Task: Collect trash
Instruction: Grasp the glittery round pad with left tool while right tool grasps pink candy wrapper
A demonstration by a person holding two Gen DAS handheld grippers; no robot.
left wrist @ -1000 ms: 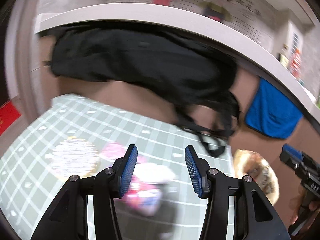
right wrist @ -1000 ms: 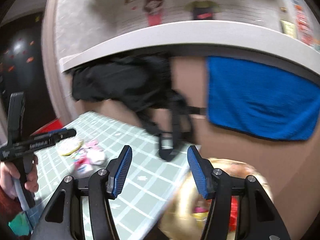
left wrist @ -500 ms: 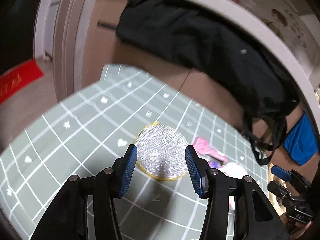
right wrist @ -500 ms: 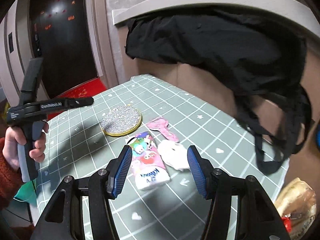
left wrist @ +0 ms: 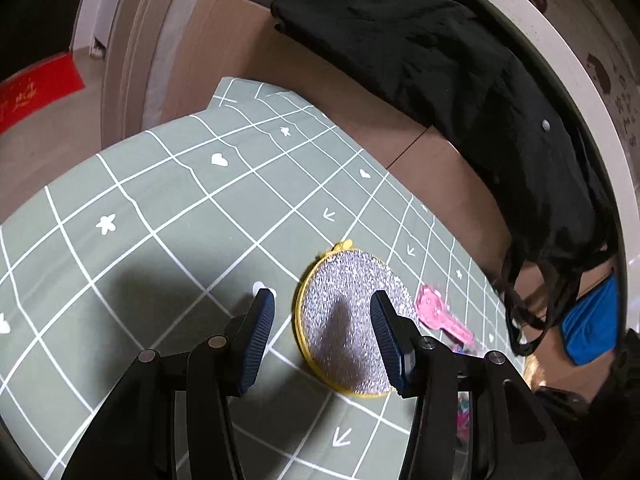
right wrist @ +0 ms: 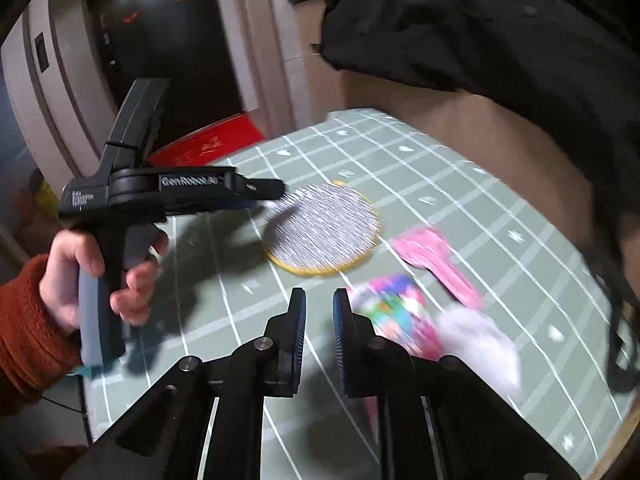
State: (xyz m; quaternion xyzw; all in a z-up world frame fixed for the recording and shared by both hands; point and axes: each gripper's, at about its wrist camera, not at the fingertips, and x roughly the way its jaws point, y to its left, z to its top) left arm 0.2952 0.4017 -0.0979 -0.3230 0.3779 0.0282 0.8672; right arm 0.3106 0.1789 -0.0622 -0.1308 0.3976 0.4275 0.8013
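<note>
Though motion-blurred, colourful wrapper [right wrist: 394, 316] beside tissue [right wrist: 480, 340]

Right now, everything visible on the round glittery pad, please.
The pad is a flat disc with a silver sparkly face, a yellow rim and a small yellow tab on its far edge. It lies flat on the green grid cloth, touching nothing else. A pink wrapper lies just beside it. The open left gripper hangs above it, shading it.

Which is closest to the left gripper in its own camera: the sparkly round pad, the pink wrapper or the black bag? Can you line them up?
From the left gripper:
1. Sparkly round pad, right ahead, partly between its open jaws.
2. Pink wrapper, on the cloth just past the pad, to the right.
3. Black bag, hanging beyond the table's far edge.
</note>
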